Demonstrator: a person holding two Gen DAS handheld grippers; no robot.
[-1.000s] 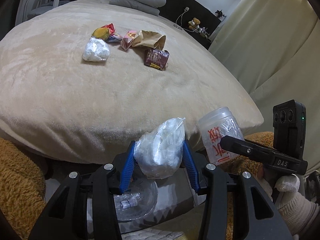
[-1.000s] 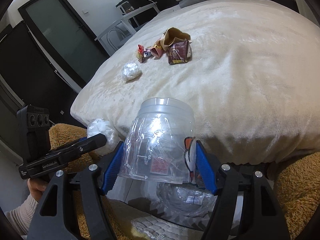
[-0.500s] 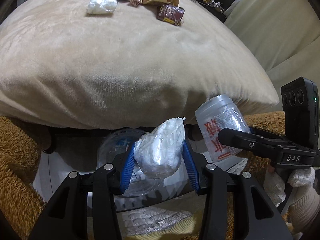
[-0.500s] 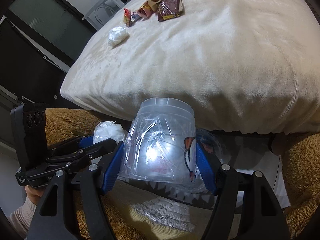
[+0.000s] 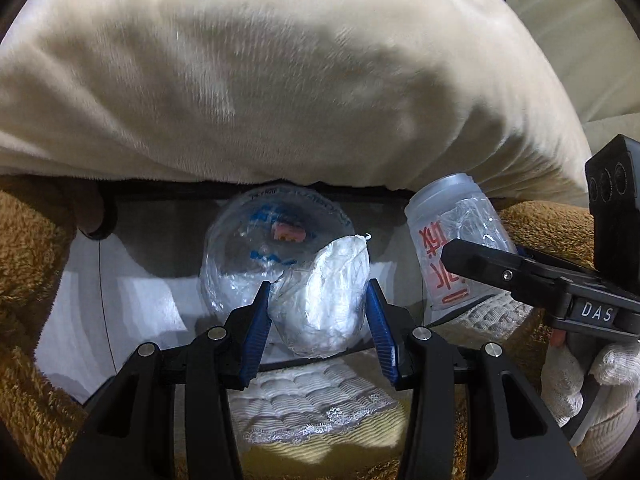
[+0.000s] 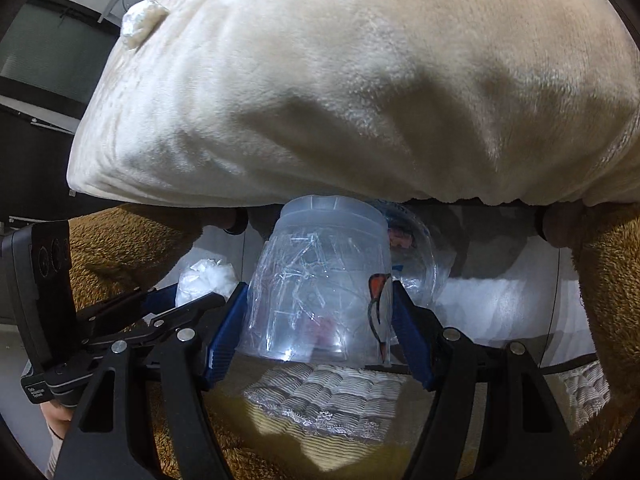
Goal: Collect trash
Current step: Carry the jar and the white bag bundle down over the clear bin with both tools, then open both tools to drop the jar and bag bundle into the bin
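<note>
In the left wrist view, the left gripper point(image 5: 316, 312) clamps a crumpled white plastic wad point(image 5: 324, 300) above a clear, crushed plastic dome point(image 5: 256, 240), just below the cream plush blanket's point(image 5: 280, 80) front edge. In the right wrist view, the right gripper point(image 6: 320, 320) grips a translucent, crinkled plastic cup point(image 6: 320, 280) below that same edge; another white wad point(image 6: 142, 26) lies near the blanket's far left corner.

My left wrist camera looked steeply down along its fingers, close over the clear bowl point(image 5: 276, 256) below the cream blanket's point(image 5: 280, 80) edge, my right wrist camera did likewise from beside it, both views shared bowl, blanket, each other's gripper.
</note>
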